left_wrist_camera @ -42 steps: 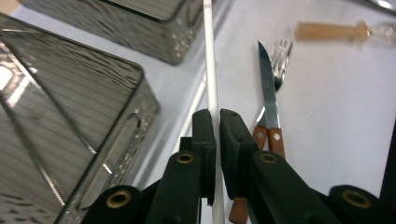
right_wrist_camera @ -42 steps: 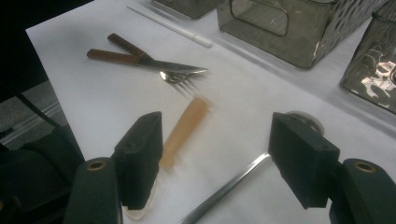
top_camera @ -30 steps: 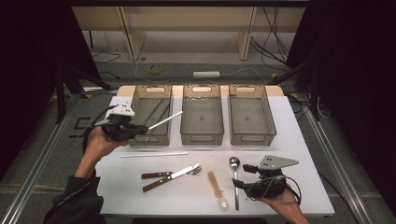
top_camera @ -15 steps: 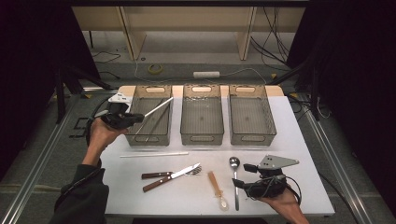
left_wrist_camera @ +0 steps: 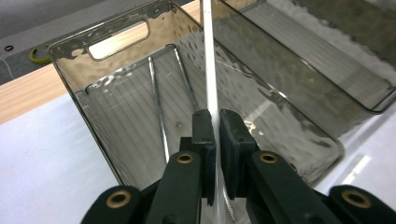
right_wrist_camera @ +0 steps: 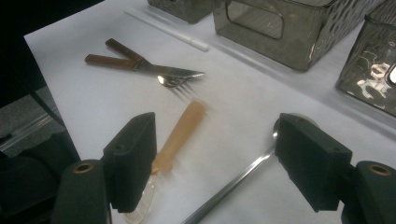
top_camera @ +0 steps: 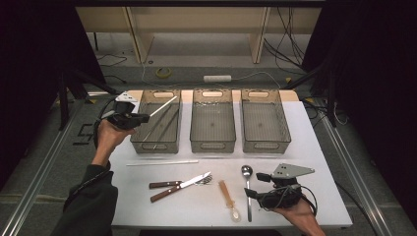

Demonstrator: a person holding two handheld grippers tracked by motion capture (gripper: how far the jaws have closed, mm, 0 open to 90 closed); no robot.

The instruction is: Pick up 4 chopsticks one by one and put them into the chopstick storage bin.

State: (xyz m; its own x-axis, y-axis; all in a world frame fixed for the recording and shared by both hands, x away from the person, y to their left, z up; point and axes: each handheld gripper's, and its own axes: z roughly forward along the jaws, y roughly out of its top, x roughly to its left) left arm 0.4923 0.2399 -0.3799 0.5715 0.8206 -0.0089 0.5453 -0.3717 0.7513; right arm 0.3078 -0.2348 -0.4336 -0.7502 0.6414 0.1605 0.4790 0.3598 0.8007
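We can read no brand, label or writing on any of these things.

Our left gripper (top_camera: 129, 118) has its jaws clamped tight on a white chopstick (left_wrist_camera: 209, 70), with the pads pressed against both its sides in the left gripper view. The chopstick is thin, straight and plain white. It runs up and away from the jaws, slanting over the open top of the leftmost smoked-plastic bin (top_camera: 139, 135). Two slim metal chopsticks (left_wrist_camera: 159, 112) lie side by side on that bin's ribbed floor.

Our right gripper (right_wrist_camera: 219, 163) hovers low over the white counter (top_camera: 314, 147) with its jaws wide apart, gripping nothing. Between them in the right gripper view lie a translucent spoon with an orange handle (right_wrist_camera: 180, 133) and the long stem of a metal spoon (right_wrist_camera: 233, 184); neither is touched by the pads.

Farther off on the counter a wooden-handled knife (top_camera: 179, 186) lies crossed over a wooden-handled fork (top_camera: 167, 184). A second white chopstick (top_camera: 162, 162) lies flat in front of the bins. The middle bin (top_camera: 213, 146) and the right bin (top_camera: 266, 146) stand just beside the leftmost bin in a row.
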